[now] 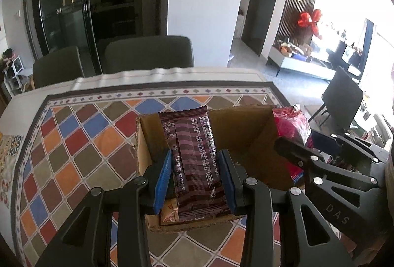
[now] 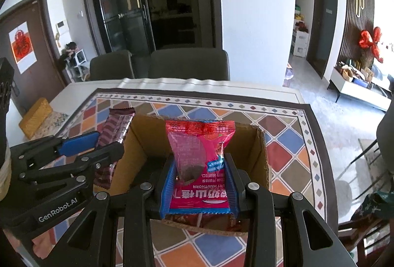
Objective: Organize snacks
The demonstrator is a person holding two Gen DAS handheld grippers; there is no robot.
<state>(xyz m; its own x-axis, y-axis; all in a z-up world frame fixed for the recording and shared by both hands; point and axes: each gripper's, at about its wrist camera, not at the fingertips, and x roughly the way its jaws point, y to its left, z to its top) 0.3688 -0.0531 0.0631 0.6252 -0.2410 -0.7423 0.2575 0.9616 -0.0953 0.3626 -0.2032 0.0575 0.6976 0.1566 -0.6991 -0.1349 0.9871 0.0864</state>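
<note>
Both claws over the cardboard box (image 1: 246, 134), each carrying one snack.

Left gripper (image 1: 194, 178): jaws drawn in to the width of a purple-brown wrapped bar (image 1: 194, 156), blue pads (image 1: 163, 178) pressing its long edges. Bar runs forward from the claw, far end above the box's far wall.

Right gripper (image 2: 197, 183): jaws likewise narrowed on a pink hawthorn snack packet (image 2: 199, 151), held by its lower half; top seal stands up ahead of the claw, over the box's open mouth.

Step in hand, as I judge it: lowering both packs into the box. To do it well, bring each pack fully inside the walls before letting go, bar tilted so its far end clears the rim. Wrappers already lie on the floor of the box beneath the claws (contents partly hidden), so release low rather than drop. Keep the claws apart; they sit just beside each other.

Pose: both point forward and steeply down over the patterned tablecloth (image 1: 81, 134), side by side, left claw to the left.
</note>
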